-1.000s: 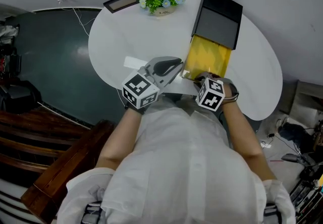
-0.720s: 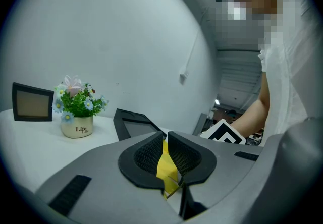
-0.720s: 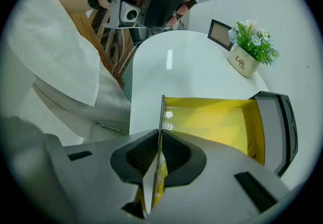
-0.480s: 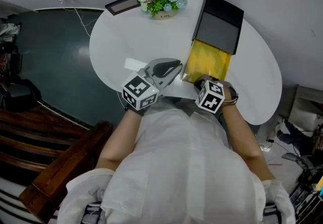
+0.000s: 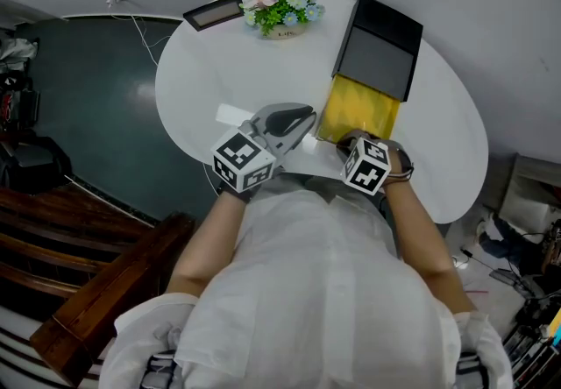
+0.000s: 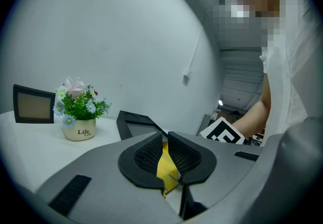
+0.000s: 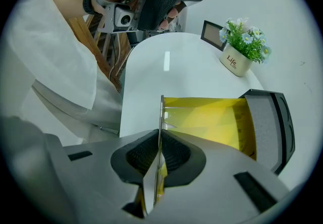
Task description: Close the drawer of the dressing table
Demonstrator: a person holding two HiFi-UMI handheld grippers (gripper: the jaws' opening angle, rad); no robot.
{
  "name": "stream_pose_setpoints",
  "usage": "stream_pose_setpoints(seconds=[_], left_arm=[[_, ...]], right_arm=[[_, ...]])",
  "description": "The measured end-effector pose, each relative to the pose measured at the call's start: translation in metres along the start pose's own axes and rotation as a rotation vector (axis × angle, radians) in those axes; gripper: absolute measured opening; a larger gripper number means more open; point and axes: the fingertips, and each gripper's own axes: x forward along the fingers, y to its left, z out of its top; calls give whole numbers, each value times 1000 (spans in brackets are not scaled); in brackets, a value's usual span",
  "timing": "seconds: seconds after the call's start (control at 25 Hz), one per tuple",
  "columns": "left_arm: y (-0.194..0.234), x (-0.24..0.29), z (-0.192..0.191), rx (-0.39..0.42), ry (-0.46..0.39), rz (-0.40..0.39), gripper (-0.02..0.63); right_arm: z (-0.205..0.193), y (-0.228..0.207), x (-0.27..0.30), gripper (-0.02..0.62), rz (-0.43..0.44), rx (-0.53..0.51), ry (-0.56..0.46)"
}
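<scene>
The drawer (image 5: 358,109) is shown pulled out, closing not yet begun; its front edge is clamped by the right tool (image 7: 158,147), the left tool (image 6: 165,151) held narrowly parted, empty.

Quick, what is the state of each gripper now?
Left gripper: jaws slightly apart, holding nothing.
Right gripper: shut on the front panel of the yellow drawer.
</scene>
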Motion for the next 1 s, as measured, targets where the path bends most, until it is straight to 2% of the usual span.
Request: stream_pose_setpoints(seconds=[0.32, 0.8, 1.0], left_arm=[[3, 5, 1, 1, -4, 10, 44], [-1, 7, 0, -2, 2, 12, 44], [1, 7, -1, -3, 1, 19, 44]], right_arm=[[-1, -21, -3, 23, -26, -5, -2], [-3, -67, -13, 23, -138, -5, 8], [-4, -81, -11, 23, -159, -4, 19]])
